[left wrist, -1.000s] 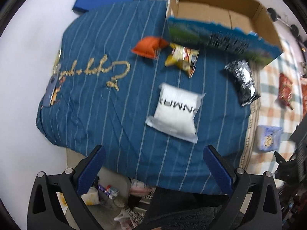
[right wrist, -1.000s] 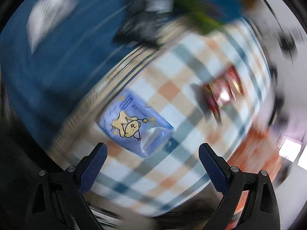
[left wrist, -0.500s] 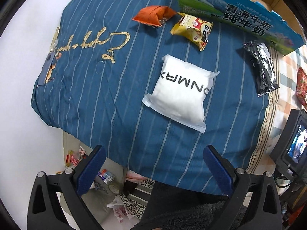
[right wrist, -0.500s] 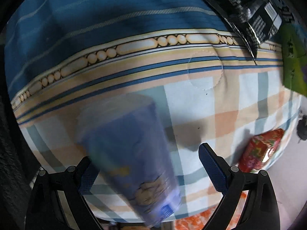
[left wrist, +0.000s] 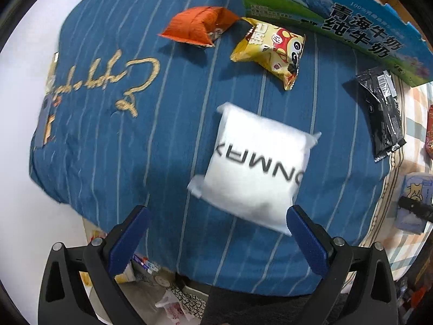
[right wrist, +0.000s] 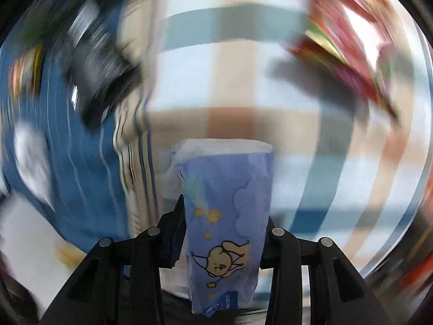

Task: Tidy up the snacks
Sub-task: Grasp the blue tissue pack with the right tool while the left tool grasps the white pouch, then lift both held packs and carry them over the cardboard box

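My right gripper [right wrist: 224, 233] is shut on a light-blue cartoon packet [right wrist: 224, 216], held above the checked cloth [right wrist: 230, 100]; the same blue packet [left wrist: 415, 203] shows at the far right of the left wrist view. My left gripper [left wrist: 216, 238] is open just short of a white pillow pack [left wrist: 257, 162] lettered in black. Beyond it lie a yellow snack bag [left wrist: 270, 51], an orange bag [left wrist: 197, 27] and a black foil packet [left wrist: 383, 113] on the blue striped cloth [left wrist: 121, 149]. The printed carton [left wrist: 338, 19] stands at the back.
A red packet [right wrist: 349, 43], blurred, lies on the checked cloth at the right. The blue cloth's near edge drops to clutter on the floor [left wrist: 167, 298]. White surface [left wrist: 21, 216] lies to the left.
My right gripper has shut on the blue packet and is swinging with it. The left gripper has moved closer to the white pack.
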Motion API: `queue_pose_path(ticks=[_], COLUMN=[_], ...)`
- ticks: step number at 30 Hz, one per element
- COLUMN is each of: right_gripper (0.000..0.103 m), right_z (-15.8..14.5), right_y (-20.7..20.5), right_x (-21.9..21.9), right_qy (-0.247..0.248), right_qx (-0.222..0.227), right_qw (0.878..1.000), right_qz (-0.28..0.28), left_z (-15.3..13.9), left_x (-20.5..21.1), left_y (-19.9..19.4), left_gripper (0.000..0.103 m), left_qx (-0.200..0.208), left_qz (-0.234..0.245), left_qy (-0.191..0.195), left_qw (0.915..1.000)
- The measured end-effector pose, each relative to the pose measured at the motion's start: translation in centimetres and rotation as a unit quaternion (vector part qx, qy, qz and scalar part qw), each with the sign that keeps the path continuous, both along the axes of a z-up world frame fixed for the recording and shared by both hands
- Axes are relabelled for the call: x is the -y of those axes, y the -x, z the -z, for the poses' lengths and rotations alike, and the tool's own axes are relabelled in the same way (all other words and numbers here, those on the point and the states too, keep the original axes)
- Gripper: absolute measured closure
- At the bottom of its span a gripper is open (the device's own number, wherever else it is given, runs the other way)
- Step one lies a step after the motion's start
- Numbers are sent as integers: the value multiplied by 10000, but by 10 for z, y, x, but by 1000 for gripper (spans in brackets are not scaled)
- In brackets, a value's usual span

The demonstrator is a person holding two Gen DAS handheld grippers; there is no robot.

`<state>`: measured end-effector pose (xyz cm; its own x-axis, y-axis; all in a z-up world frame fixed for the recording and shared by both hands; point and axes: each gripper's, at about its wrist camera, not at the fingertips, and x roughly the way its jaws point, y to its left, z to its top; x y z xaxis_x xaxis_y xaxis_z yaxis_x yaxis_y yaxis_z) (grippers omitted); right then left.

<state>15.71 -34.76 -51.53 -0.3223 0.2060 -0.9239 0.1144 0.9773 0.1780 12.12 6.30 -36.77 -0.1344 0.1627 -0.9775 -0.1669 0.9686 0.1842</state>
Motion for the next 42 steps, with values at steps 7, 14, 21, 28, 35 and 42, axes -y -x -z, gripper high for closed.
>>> queue_pose_path(ticks=[7, 14, 21, 28, 35, 42], right_gripper=[61, 61, 61, 61, 68, 35], right_z=[10, 2, -4, -10, -11, -14], right_y=[10, 18, 11, -8, -10, -17], right_x=[9, 3, -21, -48, -81, -111], right_qy=[-70, 111, 246, 419, 397, 550], right_qx=[-46, -86, -116, -118, -24, -6], right_qw=[9948, 9948, 9946, 9949, 9966, 9984], right_qz=[1011, 1006, 1004, 914, 725, 99], left_z=[36, 76, 103, 91, 66, 57], left_x=[3, 2, -10, -4, 9, 27], left_y=[-17, -32, -31, -20, -10, 6], left_gripper=[0, 0, 0, 22, 26, 26], left_qx=[-268, -618, -751, -525, -367, -434], left_qz=[286, 480, 322, 414, 665, 768], left_qy=[479, 697, 958, 973, 787, 783], left_qw=[9981, 9945, 9920, 9930, 9940, 9930])
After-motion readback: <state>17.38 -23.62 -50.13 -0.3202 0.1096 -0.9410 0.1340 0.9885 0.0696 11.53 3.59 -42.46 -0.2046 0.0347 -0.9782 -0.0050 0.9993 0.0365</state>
